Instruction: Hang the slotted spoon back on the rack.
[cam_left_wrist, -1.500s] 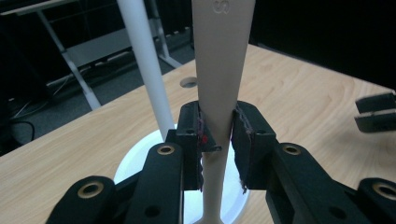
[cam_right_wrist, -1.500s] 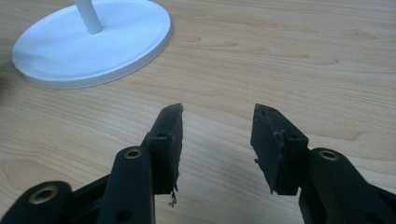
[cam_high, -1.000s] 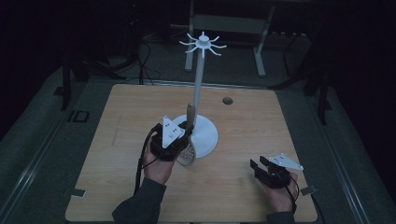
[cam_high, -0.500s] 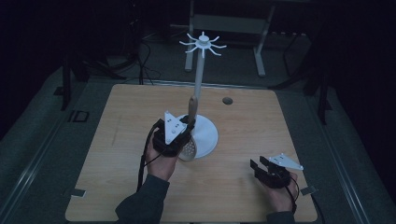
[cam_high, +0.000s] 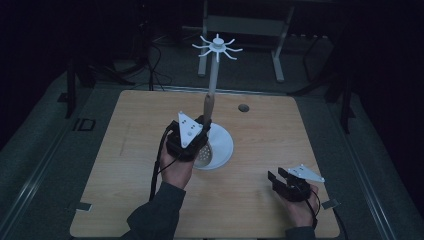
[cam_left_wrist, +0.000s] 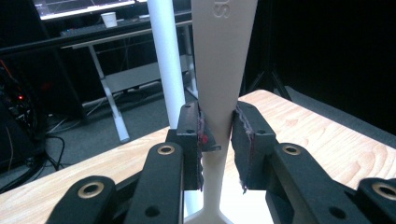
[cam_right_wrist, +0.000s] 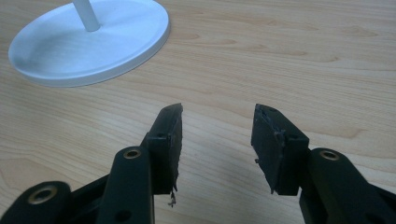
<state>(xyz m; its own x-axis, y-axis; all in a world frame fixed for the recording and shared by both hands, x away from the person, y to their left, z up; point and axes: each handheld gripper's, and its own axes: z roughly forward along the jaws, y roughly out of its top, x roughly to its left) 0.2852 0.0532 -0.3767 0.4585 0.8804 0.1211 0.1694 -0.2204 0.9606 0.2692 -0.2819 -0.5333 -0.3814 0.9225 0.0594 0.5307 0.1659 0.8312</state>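
A white stand rises from a round base (cam_high: 224, 141) at the table's middle; its pole (cam_high: 213, 75) ends in a ring of hooks (cam_high: 218, 47). My left gripper (cam_high: 203, 123) is shut on the beige handle (cam_high: 208, 106) of a slotted spoon, held upright beside the pole, perforated head (cam_high: 204, 156) hanging over the base. In the left gripper view the pads (cam_left_wrist: 200, 135) press the handle (cam_left_wrist: 223, 56) from both sides, with the pole (cam_left_wrist: 167, 56) just behind. My right gripper (cam_high: 276, 176) rests low at the front right, open and empty (cam_right_wrist: 217, 123), facing the base (cam_right_wrist: 116, 42).
The wooden table (cam_high: 125, 150) has a small dark round hole (cam_high: 243, 107) at the back right of the stand. A metal desk frame (cam_high: 245, 25) stands on the floor beyond the far edge. Tape marks sit at the front corners (cam_high: 82, 206).
My left hand has lifted the spoon a little, up along the pole. The right hand and its gripper have stayed in place.
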